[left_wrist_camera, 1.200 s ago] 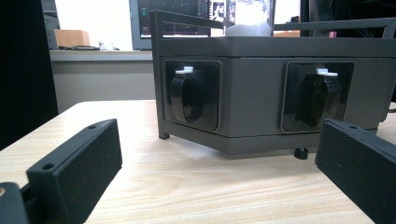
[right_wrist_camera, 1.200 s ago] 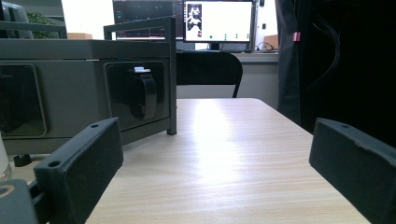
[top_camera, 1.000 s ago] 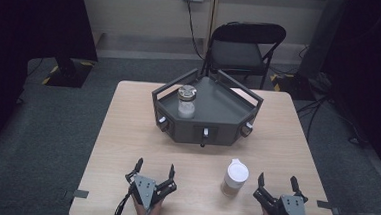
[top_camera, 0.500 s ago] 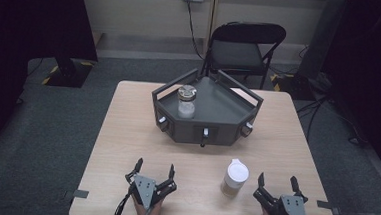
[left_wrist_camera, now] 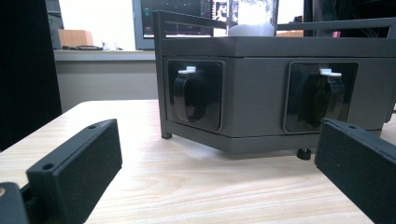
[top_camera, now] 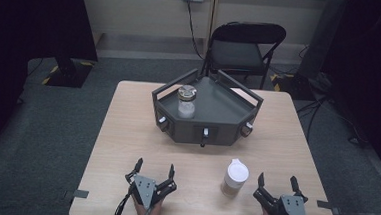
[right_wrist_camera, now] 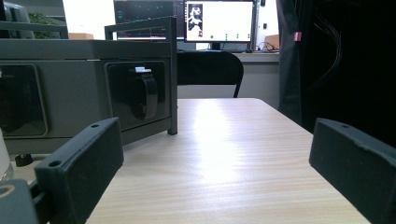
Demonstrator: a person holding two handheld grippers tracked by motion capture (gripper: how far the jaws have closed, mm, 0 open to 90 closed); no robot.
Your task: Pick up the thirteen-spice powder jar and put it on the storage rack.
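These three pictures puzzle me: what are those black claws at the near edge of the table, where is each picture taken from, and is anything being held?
No robot here: a person holds a two-jaw tool in each hand. The high view looks down on the table. At its near edge are the left gripper and the right gripper. The other two pictures come from small cameras riding on those tools, looking forward between their own black jaws, low over the wood.

On the table stands a dark tray stand with knobs on its front, carrying a jar. Nearer, just left of the right gripper, stands a white-capped bottle.

Both grippers are open and hold nothing; they rest apart from the bottle and the stand.
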